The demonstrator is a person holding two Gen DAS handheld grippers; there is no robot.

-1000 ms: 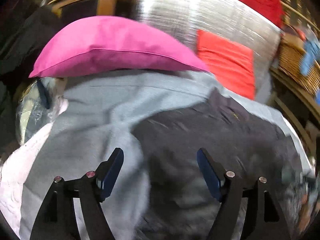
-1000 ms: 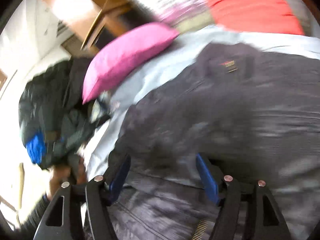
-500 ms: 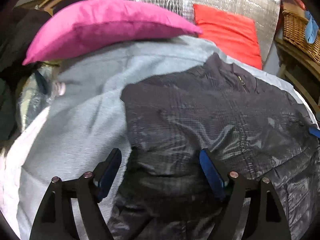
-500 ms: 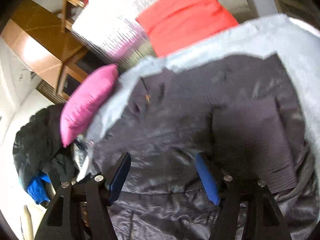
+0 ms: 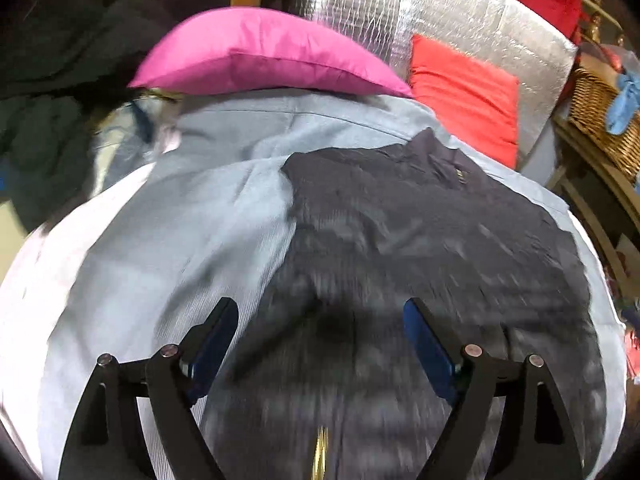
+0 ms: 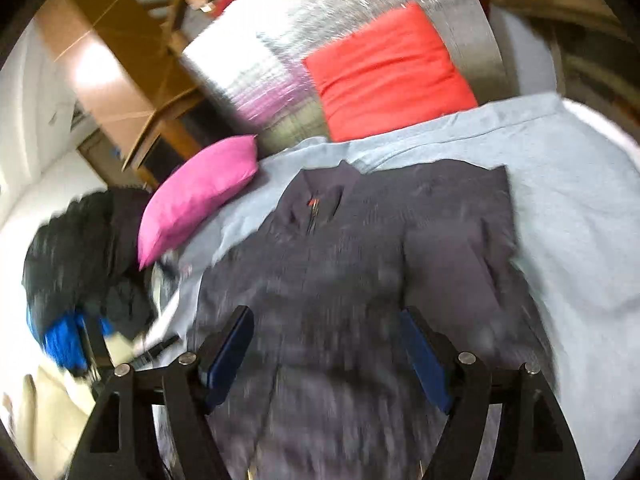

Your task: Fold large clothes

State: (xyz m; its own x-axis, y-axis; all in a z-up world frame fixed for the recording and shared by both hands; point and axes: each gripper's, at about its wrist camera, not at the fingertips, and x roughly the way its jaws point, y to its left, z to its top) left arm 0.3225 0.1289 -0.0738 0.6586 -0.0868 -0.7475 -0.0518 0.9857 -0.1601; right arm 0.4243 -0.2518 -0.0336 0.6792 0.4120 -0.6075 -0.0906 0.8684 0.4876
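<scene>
A dark grey zip jacket [image 5: 420, 248] lies spread on a pale blue sheet [image 5: 180, 240], collar towards the cushions, with its sleeves folded in over the body. Above its lower part hovers my left gripper [image 5: 320, 340], its jaws opening and nothing between its blue pads. The right wrist view shows the same jacket [image 6: 360, 260] on the sheet [image 6: 580, 220]. There my right gripper [image 6: 326, 344] hangs over the jacket's lower half, jaws also opening, gripping nothing. Both views are motion-blurred.
A pink cushion [image 5: 264, 52] and a red cushion [image 5: 464, 96] lean at the far end against silver foil padding [image 5: 460, 12]. A heap of dark clothes [image 6: 76, 248] lies at the left. A wicker basket [image 5: 604, 128] stands at the right, wooden furniture [image 6: 120, 64] behind.
Both grippers have pulled back and up from the jacket, so more of it shows. Their jaws stand slightly wider. The jacket lies flat with the sleeves folded in.
</scene>
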